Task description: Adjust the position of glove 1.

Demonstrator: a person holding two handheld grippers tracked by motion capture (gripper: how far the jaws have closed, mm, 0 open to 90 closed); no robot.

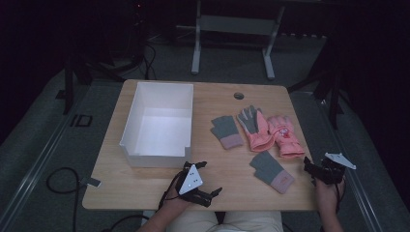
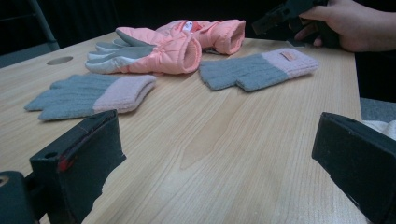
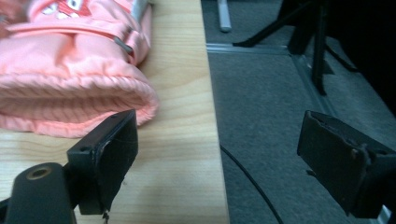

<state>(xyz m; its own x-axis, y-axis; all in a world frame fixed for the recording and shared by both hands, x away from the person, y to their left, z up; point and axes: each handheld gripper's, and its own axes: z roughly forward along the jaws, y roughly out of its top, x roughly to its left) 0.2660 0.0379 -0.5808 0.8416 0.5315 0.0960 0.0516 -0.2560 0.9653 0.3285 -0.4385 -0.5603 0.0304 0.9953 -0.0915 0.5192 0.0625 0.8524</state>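
Observation:
On the wooden table [image 1: 140, 186] lie two grey knit gloves with pink cuffs, one mid-table [image 1: 226, 131] and one nearer the front [image 1: 272, 171]. Two pink padded gloves [image 1: 255, 126] [image 1: 285, 136] lie side by side behind them. My left gripper [image 1: 209, 178] rests open near the front edge, pointing right towards the gloves. From the left gripper view, its jaws [image 2: 219, 158] stand wide apart over bare wood, with the grey gloves [image 2: 93, 95] [image 2: 257, 70] beyond. My right gripper [image 1: 310, 170] is open at the table's right edge, one jaw just in front of a pink glove's cuff [image 3: 70, 93].
An open white box [image 1: 129, 126] stands on the left half of the table. A round cable hole [image 1: 239, 95] sits at the back. Off the right edge [image 3: 211, 93] is grey carpet with a cable [image 3: 247, 179] and dark stand legs [image 3: 317, 42].

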